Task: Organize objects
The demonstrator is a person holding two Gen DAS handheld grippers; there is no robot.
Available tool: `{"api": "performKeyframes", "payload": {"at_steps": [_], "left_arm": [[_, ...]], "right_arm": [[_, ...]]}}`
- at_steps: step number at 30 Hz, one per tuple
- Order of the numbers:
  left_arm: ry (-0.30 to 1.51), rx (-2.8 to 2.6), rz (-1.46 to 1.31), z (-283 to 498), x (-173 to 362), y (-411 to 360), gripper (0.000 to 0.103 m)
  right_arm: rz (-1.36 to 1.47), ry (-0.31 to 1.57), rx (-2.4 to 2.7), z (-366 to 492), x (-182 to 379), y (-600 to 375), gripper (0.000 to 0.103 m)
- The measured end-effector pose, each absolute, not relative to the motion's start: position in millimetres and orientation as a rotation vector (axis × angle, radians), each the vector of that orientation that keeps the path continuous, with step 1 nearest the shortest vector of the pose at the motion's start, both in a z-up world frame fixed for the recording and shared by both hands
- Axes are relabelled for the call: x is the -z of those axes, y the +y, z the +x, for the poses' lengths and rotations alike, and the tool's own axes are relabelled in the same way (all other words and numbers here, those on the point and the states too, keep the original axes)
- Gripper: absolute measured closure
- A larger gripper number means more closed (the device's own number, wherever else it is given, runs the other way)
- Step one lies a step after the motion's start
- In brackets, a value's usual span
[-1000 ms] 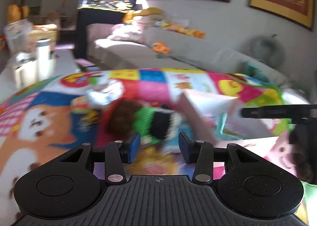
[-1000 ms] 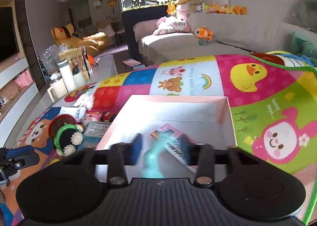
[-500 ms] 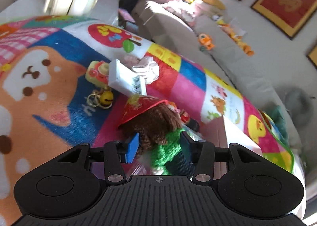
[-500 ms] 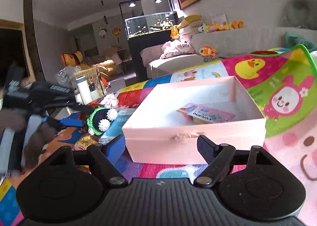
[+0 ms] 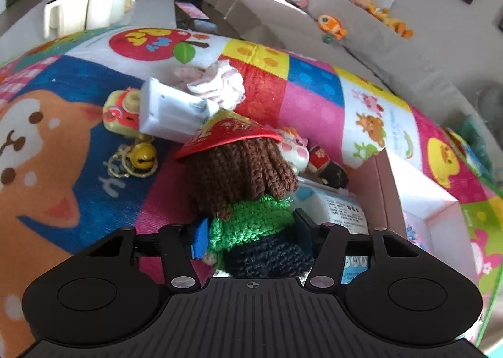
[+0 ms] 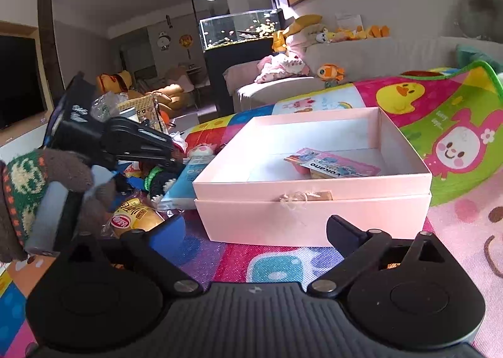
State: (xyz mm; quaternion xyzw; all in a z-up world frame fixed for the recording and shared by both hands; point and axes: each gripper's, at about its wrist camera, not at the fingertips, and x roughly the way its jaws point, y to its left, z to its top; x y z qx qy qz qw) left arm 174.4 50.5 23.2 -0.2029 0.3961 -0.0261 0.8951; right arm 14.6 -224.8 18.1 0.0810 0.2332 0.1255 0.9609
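Observation:
A crocheted doll (image 5: 242, 175) with brown hair, a red hat and a green and dark body lies on the colourful play mat (image 5: 63, 153). My left gripper (image 5: 251, 237) straddles its body; the jaws are opening, with the doll filling the gap between the pads. In the right wrist view the doll (image 6: 157, 179) lies left of the pink box (image 6: 314, 219), under a knit-gloved hand (image 6: 37, 175). A pink packet (image 6: 333, 164) lies inside the box. My right gripper (image 6: 254, 229) hovers low before the box's front wall, jaws opening wide, nothing between them.
Around the doll lie a white pack (image 5: 169, 112), a yellow toy camera (image 5: 121, 109), a bell keychain (image 5: 141, 156), a pink cloth (image 5: 217, 84), a small figure (image 5: 327, 169) and a blue packet (image 5: 339, 210). A bread packet (image 6: 135, 216) lies near my right gripper. A sofa stands behind.
My left gripper swung down over the doll and widened around its body. My right gripper released its item above the box, dropped back before the front wall and opened wide.

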Motion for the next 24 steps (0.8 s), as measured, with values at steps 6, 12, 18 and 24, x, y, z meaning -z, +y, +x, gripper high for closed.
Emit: {"api": "performKeyframes", "payload": {"at_steps": [6,12,18,24], "left_arm": [[0.752,0.126,-0.360,112,-44,86,0.048],[0.822,0.219,-0.318,46,-36,108,0.048],[0.803,0.201,-0.266,9,-34,115,0.048],[0.790,0.167,-0.252,-3,-30,126,0.047]], "right_arm": [[0.181,0.488,-0.252,20,-16,-227,0.002],[0.114,0.535,-0.326,17,-19,-208,0.002],[0.011,0.598,-0.548,11,-38,-152,0.002],[-0.049,0.729,-0.588,29,-31,-97,0.016]]}}
